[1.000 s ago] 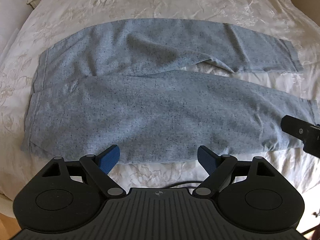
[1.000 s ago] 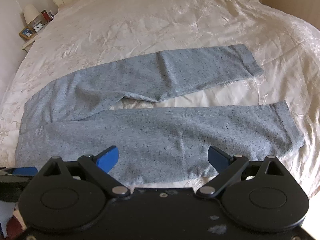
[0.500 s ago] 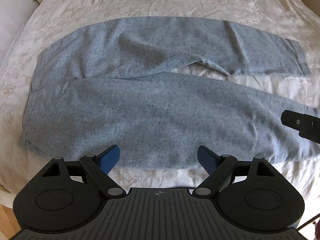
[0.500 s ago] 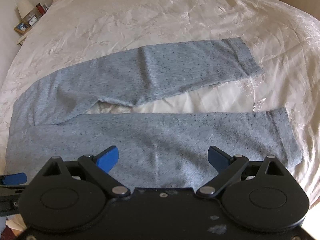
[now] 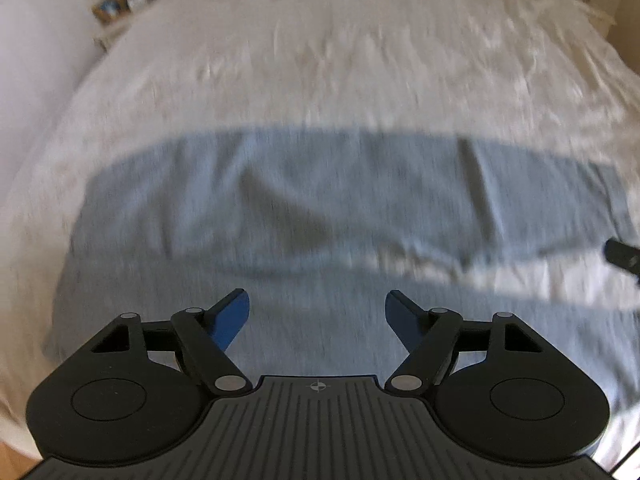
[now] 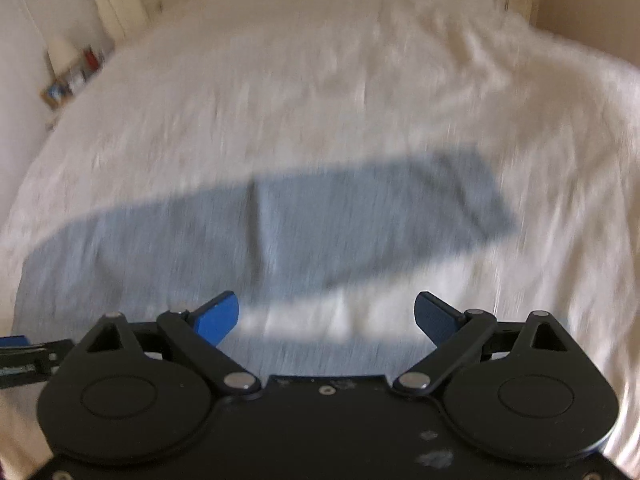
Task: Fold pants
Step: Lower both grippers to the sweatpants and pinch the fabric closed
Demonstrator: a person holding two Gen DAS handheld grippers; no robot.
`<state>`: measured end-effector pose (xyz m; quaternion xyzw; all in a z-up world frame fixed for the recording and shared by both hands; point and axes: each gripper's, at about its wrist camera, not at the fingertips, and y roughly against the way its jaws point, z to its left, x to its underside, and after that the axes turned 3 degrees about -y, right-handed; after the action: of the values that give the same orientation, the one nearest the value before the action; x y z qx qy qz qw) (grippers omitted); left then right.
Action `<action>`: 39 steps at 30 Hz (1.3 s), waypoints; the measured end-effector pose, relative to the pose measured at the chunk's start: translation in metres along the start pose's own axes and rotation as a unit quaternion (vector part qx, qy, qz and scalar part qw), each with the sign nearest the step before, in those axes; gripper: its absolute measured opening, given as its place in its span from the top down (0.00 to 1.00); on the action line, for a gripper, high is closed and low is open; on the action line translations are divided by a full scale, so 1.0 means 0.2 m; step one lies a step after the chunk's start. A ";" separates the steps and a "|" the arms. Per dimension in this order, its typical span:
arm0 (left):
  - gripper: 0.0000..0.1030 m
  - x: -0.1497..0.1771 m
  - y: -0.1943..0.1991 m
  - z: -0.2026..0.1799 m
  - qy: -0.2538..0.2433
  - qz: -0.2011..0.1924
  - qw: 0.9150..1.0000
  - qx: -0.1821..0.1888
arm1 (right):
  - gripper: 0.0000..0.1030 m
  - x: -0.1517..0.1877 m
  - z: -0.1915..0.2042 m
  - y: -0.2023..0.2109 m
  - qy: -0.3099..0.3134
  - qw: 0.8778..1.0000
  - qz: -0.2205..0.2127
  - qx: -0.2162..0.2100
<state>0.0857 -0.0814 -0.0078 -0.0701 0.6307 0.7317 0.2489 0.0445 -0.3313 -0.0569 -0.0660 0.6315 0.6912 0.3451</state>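
White quilted bed cover [image 5: 360, 80] fills your view, both pictures smeared with motion blur. Nearest you, the grey pants [image 5: 320, 208] lie flat across it, two legs side by side with a strip of cover between them. Your left gripper [image 5: 317, 312] tilts down over the near leg, jaws apart and just been narrowing, no cloth between them. Your right gripper [image 6: 327, 316] is spread wide too, pinching nothing. Beyond, a bedside shelf [image 6: 68, 80] with small items sits at the far left, headboard [image 6: 120, 4] behind.
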 end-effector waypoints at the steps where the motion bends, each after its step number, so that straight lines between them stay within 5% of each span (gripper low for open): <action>1: 0.28 -0.03 -0.01 0.00 -0.001 -0.006 1.000 0.000 | 0.02 -0.04 -0.01 -0.01 0.004 1.000 -0.022 0.005; 3: 0.28 -0.10 -0.06 0.00 0.002 -0.010 1.000 0.010 | 0.00 -0.13 -0.04 -0.06 0.012 0.998 -0.055 0.024; 6: 0.31 -0.17 -0.20 0.00 0.015 0.021 0.999 0.029 | 0.00 -0.28 -0.07 -0.18 0.018 0.998 -0.049 0.025; 7: 0.39 -0.20 -0.25 0.01 0.023 0.031 0.999 0.035 | 0.04 -0.33 -0.09 -0.24 0.021 0.999 -0.042 0.016; 9: 0.45 -0.23 -0.34 0.04 0.036 0.047 0.998 0.038 | 0.30 -0.43 -0.10 -0.36 0.044 0.999 -0.023 0.001; 10: 0.51 -0.25 -0.38 0.05 0.038 0.055 0.997 0.040 | 0.32 -0.47 -0.10 -0.42 0.058 0.998 -0.011 -0.004; 19: 0.54 -0.36 -0.64 0.14 0.027 0.093 0.995 0.033 | 0.17 -0.61 0.02 -0.94 0.215 0.974 0.053 -0.038; 26: 0.54 -0.45 -0.76 0.21 0.038 0.107 0.992 0.056 | 0.13 -0.60 0.15 -1.21 0.334 0.935 0.093 -0.081; 28: 0.54 -0.48 -0.79 0.23 0.044 0.108 0.991 0.064 | 0.23 -0.60 0.18 -1.28 0.360 0.919 0.120 -0.105; 29: 0.54 -0.49 -0.80 0.24 0.049 0.109 0.990 0.069 | 0.42 -0.60 0.18 -1.30 0.365 0.914 0.131 -0.118; 30: 0.54 -0.51 -0.82 0.26 0.055 0.110 0.990 0.075 | 0.83 -0.60 0.19 -1.30 0.365 0.910 0.143 -0.136; 31: 0.54 -0.53 -0.83 0.27 0.063 0.112 0.989 0.079 | 0.96 -0.62 0.19 -1.30 0.358 0.909 0.152 -0.150; 33: 0.54 -0.56 -0.86 0.30 0.080 0.116 0.986 0.088 | 0.95 -0.63 0.20 -1.26 0.343 0.911 0.157 -0.167; 39: 0.53 -0.71 -0.94 0.38 0.143 0.123 0.974 0.123 | 0.95 -0.53 0.17 -0.94 0.361 0.914 0.078 -0.169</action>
<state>0.3104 -0.0329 -0.1011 -0.0648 0.7489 0.6557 0.0707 0.2416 -0.3480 -0.1505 -0.3194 0.5900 0.7412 0.0222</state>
